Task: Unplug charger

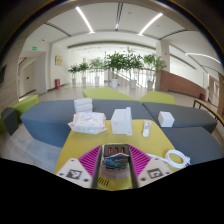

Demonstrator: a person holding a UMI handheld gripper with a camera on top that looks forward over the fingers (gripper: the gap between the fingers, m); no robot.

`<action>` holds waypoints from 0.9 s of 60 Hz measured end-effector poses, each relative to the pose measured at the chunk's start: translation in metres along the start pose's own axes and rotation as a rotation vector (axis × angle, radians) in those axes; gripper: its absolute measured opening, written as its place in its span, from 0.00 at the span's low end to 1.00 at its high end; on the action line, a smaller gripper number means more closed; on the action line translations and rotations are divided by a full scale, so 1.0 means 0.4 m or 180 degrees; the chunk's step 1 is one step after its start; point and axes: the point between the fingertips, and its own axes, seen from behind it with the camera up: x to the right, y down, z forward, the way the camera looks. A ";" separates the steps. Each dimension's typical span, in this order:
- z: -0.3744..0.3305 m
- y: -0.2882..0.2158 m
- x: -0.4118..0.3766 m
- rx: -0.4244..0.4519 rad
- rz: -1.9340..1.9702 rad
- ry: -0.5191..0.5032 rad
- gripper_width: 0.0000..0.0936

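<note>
My gripper (114,160) reaches over a yellow table (150,142). A small dark block with a pale label and orange marks at its far end, apparently the charger (114,157), fills the gap between the two pink pads (91,160), and both fingers press on its sides. What it is plugged into is hidden under the fingers. A coiled white cable (178,158) lies on the table to the right of the fingers.
Beyond the fingers on the table stand a white tissue box (121,121), a crumpled white bag (87,122), a small white stick (146,129) and a white box (166,119). Grey sofas (45,118) ring the table. Potted plants (125,65) stand further back.
</note>
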 end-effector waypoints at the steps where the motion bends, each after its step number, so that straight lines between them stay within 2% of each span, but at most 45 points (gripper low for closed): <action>1: 0.007 0.006 0.011 0.0001 -0.0011 0.0059 0.38; 5: 0.011 -0.014 0.013 0.0294 -0.0043 0.0100 0.34; 9: 0.006 -0.016 0.013 0.0414 -0.0091 0.0150 0.27; 15: 0.013 -0.018 0.011 0.0305 -0.0039 0.0094 0.20; 22: 0.002 -0.047 0.009 0.0199 -0.0054 0.0006 0.20; 28: -0.111 -0.251 0.027 0.0808 -0.0024 0.0028 0.19; 32: -0.174 -0.346 0.053 0.0998 -0.0049 0.0032 0.20; 36: -0.217 -0.377 0.097 0.1066 -0.0014 0.0088 0.19; 37: -0.205 -0.403 0.121 0.1053 -0.0031 0.0119 0.19; 42: -0.216 -0.318 0.172 0.0855 -0.0090 0.0282 0.20; 44: -0.184 -0.259 0.239 0.0683 -0.0098 0.0322 0.20; 54: -0.068 0.080 0.297 -0.0304 -0.0157 0.0304 0.22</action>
